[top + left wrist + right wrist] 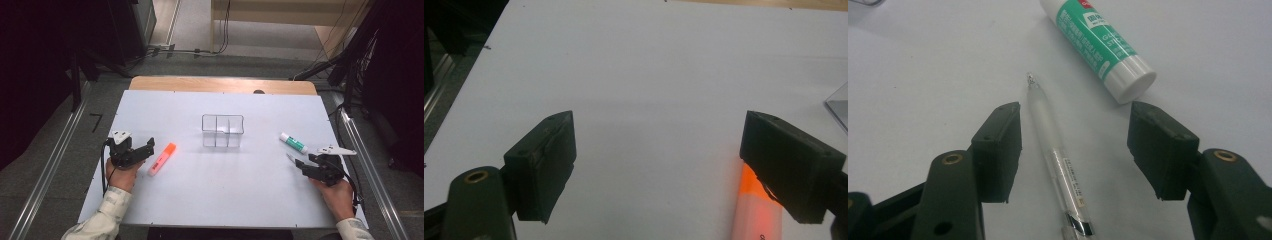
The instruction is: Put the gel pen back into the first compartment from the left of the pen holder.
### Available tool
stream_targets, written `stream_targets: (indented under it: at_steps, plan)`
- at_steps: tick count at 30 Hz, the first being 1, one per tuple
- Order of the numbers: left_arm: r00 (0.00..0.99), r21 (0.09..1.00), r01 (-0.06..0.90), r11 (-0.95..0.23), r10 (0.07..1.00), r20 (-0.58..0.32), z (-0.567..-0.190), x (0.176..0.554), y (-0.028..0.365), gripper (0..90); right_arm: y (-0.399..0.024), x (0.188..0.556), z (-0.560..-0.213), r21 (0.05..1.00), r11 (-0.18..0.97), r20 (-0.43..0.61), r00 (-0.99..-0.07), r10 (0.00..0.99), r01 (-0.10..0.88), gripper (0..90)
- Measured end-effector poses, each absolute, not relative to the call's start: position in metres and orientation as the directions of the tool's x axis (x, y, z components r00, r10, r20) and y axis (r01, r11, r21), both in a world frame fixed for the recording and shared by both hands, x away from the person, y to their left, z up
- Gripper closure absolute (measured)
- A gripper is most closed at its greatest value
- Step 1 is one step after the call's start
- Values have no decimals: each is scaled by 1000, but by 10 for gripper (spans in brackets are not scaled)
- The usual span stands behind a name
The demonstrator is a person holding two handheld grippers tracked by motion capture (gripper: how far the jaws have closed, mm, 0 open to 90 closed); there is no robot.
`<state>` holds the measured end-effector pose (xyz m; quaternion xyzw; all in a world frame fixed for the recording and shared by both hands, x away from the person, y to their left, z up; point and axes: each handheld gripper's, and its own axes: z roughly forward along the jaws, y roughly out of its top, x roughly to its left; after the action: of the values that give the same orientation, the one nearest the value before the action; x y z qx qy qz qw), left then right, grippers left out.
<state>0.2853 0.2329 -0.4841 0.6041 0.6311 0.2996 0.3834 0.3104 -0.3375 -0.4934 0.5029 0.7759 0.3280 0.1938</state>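
Right gripper view: right tongs (1075, 145) lie low over the white bench (923, 75), jaws apart astride a clear plastic pen (1053, 145), untouched, tip toward 12 o'clock. At 1 o'clock lies a green-and-white glue stick (1098, 42), label unreadable. Left tongs (659, 170) gape by an orange highlighter (754, 210).

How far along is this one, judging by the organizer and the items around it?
Nothing looks done: the clear organizer has nothing inside it. In hand: the right hand-held gripper straddles the clear pen, pads not yet touching. Left: the glue stick and orange highlighter lie on the table; the left hand-held gripper is open.
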Motion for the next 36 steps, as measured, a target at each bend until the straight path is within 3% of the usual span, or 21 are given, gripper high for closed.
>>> stream_targets:
  at_steps: [4,17,36]
  plan:
    - [23,841,534,92,992,-123,-484,285,232,153,-335,311,-495,699,290,27,-430,902,654,401]
    - [27,837,540,83,993,-116,-485,286,231,159,-326,316,-499,678,362,13,-503,864,639,632]
    - [23,837,541,87,993,-118,-485,286,231,164,-320,323,-500,665,391,-19,-509,861,637,772]
